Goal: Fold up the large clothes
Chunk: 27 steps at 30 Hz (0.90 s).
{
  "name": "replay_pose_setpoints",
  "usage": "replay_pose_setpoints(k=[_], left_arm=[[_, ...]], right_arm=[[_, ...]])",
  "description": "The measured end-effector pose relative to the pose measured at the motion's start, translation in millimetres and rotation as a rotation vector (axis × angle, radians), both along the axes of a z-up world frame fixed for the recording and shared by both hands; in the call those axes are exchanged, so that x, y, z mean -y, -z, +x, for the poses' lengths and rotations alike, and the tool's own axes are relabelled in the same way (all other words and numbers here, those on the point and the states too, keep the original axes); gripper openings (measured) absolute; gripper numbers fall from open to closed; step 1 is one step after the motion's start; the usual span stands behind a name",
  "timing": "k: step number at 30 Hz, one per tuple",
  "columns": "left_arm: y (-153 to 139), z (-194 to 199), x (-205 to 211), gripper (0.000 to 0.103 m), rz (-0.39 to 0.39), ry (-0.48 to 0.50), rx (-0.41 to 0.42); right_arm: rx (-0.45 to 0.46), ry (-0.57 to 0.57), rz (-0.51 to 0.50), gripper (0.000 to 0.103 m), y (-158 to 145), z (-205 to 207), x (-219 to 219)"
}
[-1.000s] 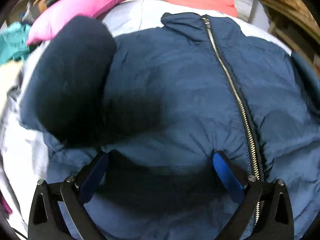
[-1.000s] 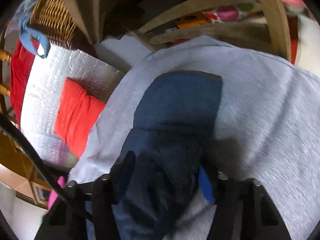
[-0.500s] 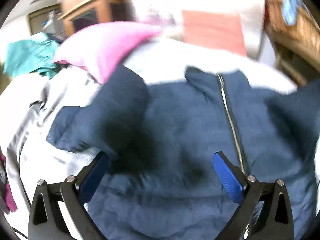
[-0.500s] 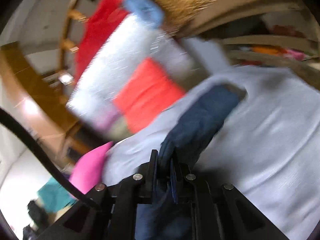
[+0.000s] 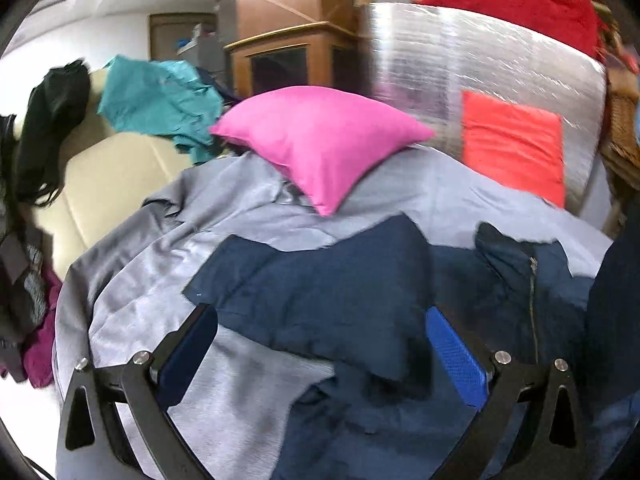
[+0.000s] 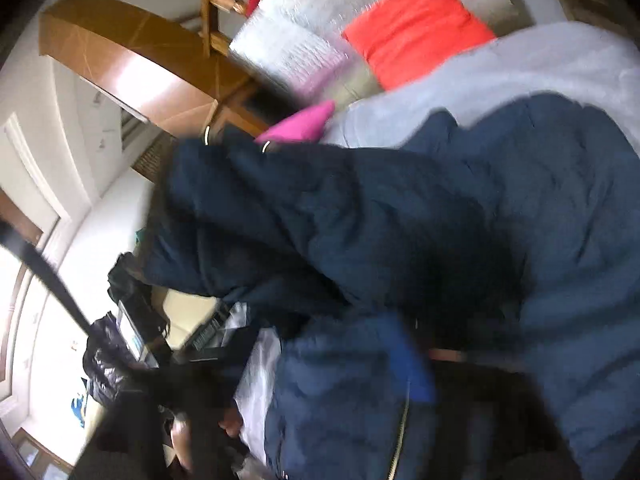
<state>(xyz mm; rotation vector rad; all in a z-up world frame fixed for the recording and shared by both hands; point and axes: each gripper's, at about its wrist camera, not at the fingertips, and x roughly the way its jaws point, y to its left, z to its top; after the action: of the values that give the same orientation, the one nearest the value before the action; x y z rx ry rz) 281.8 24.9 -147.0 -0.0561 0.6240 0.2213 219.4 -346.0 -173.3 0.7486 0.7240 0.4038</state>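
Here the navy puffer jacket [image 5: 360, 312], soft and quilted with a metal zipper [image 5: 532, 300] down its front, lies spread on a pale grey sheet [image 5: 160, 288], one sleeve folded across its chest. The left hand-held gripper [image 5: 320, 356] hovers above it, blue pads wide apart and gripping nothing. The right hand-held gripper [image 6: 400, 364] is blurred against the fabric; its jaws have just been opening. A pink pillow [image 5: 320, 140] sits beyond.

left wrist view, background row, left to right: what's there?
black garment → teal cloth → pink pillow → orange-red cushion against the silver foil sheet. Navy jacket lies in front of them on the grey blanket.
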Motion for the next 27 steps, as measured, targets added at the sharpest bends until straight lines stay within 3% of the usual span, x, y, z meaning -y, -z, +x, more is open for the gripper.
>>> replay_pose_setpoints(k=[2,6,11,15,19,22,23,24,27], left_arm=[[1.3,0.8,-8.8,0.103,-0.017,-0.022,-0.001],[1.7,-0.3,-22.0,0.103,-0.051,-0.045,0.016],[12.6,-1.5,-6.4,0.103,-0.11,0.1,-0.027],[22.2,-4.1,22.9,0.103,-0.096,0.238,-0.084],[21.8,-1.4,18.7,0.103,-0.117,0.215,-0.083],[26.3,5.4,-0.5,0.103,-0.199,0.174,-0.11],[26.9,7.0,-7.4,0.103,-0.205,0.149,-0.112],[26.8,9.0,-16.9,0.103,-0.208,0.116,-0.112],[24.0,11.7,-49.2,0.103,-0.251,0.015,-0.098]], right_arm=[[0.045,0.039,-0.002,0.083,-5.2,-6.2,13.0],[0.05,0.15,0.01,0.083,-9.3,-16.1,45.9],[-0.064,0.355,-0.093,0.082,-3.5,-0.3,104.5],[-0.194,0.485,-0.141,0.08,21.8,11.0,156.7],[-0.309,0.515,-0.215,0.073,50.3,35.8,172.6],[-0.339,0.448,-0.156,0.048,70.0,49.0,167.3],[-0.336,0.431,-0.156,0.035,70.6,47.9,163.7],[-0.327,0.432,-0.189,0.028,67.0,49.7,158.6],[-0.246,0.454,-0.271,0.023,43.3,48.5,144.0]])
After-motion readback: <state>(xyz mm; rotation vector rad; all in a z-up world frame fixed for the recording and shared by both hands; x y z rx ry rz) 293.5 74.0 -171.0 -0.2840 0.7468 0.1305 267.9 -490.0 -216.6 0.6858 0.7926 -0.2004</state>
